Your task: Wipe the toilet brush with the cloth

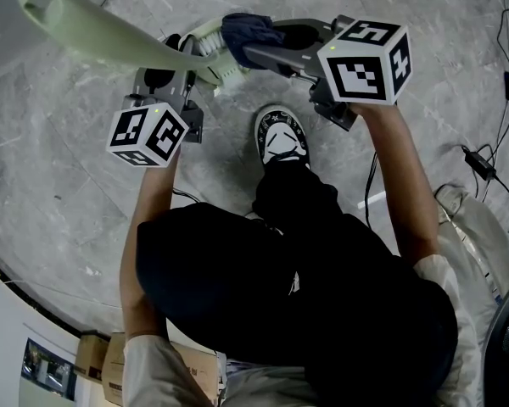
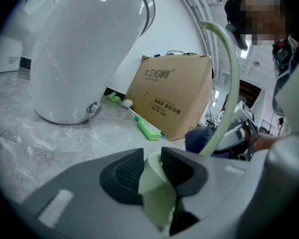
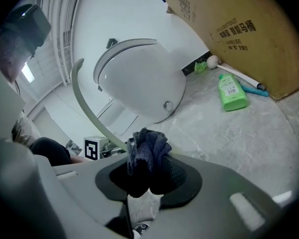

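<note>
A pale green toilet brush [image 1: 93, 28] is held above the floor, its long curved handle running to the upper left and its white bristle head [image 1: 205, 34] near the middle. My left gripper [image 1: 187, 56] is shut on the brush's green neck [image 2: 154, 183], just behind the head. The right gripper [image 1: 237, 45] is shut on a dark blue cloth [image 1: 250, 30], which lies against the bristle head. In the right gripper view the cloth [image 3: 147, 151] bunches up between the jaws, with the handle [image 3: 89, 113] arcing behind it.
A white toilet [image 2: 84, 49] stands on the grey marble floor. Beside it are a large cardboard box [image 2: 172, 96], a green bottle [image 3: 232, 93] and a white-tipped stick [image 3: 224, 66]. A person's shoe [image 1: 282, 136] is planted below the grippers. Cables [image 1: 483, 164] lie at the right.
</note>
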The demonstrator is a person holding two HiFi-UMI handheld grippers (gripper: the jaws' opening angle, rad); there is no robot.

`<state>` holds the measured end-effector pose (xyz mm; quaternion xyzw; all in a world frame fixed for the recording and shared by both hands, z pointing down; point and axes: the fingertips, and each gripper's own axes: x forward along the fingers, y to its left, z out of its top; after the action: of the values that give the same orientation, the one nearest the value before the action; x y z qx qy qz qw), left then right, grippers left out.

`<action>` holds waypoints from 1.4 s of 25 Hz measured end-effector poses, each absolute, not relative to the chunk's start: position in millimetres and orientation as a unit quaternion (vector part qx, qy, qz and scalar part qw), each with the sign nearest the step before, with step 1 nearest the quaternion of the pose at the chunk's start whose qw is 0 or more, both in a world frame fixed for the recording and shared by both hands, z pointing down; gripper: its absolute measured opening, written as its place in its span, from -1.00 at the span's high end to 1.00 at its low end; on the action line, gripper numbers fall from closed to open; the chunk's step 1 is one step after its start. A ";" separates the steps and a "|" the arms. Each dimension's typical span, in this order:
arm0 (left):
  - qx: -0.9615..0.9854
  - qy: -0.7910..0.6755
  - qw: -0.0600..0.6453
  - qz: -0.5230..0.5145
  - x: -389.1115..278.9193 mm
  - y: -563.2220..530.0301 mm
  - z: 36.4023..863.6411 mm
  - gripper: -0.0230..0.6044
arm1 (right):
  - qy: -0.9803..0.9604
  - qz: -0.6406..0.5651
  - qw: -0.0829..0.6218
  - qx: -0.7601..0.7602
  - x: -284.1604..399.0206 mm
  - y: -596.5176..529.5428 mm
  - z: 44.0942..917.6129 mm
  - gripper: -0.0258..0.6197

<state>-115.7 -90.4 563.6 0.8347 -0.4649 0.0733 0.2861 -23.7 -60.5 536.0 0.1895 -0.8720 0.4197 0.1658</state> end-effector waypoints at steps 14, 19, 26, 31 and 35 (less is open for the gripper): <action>0.835 -0.464 0.287 0.070 -116.2 -90.8 564.3 0.93 | -0.859 0.448 0.168 0.179 -17.4 -33.7 558.5 0.61; 0.834 -0.464 0.289 0.070 -117.2 -92.4 564.6 0.93 | -0.848 0.474 0.154 0.179 -15.2 -30.9 564.3 0.61; 0.835 -0.464 0.289 0.069 -116.6 -91.9 563.9 0.93 | -0.844 0.482 0.176 0.158 -21.0 -5.0 571.3 0.61; 0.835 -0.463 0.291 0.069 -116.2 -91.7 564.9 0.93 | -0.844 0.490 0.175 0.129 -44.7 10.9 567.7 0.61; 0.837 -0.456 0.293 0.076 -117.1 -91.2 565.6 0.93 | -0.839 0.497 0.187 0.120 -66.8 15.0 571.7 0.61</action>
<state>-117.1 -91.2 565.6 0.8369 -0.4561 0.0755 0.2930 -66.8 15.0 571.7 0.1196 -0.8391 0.4968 0.1868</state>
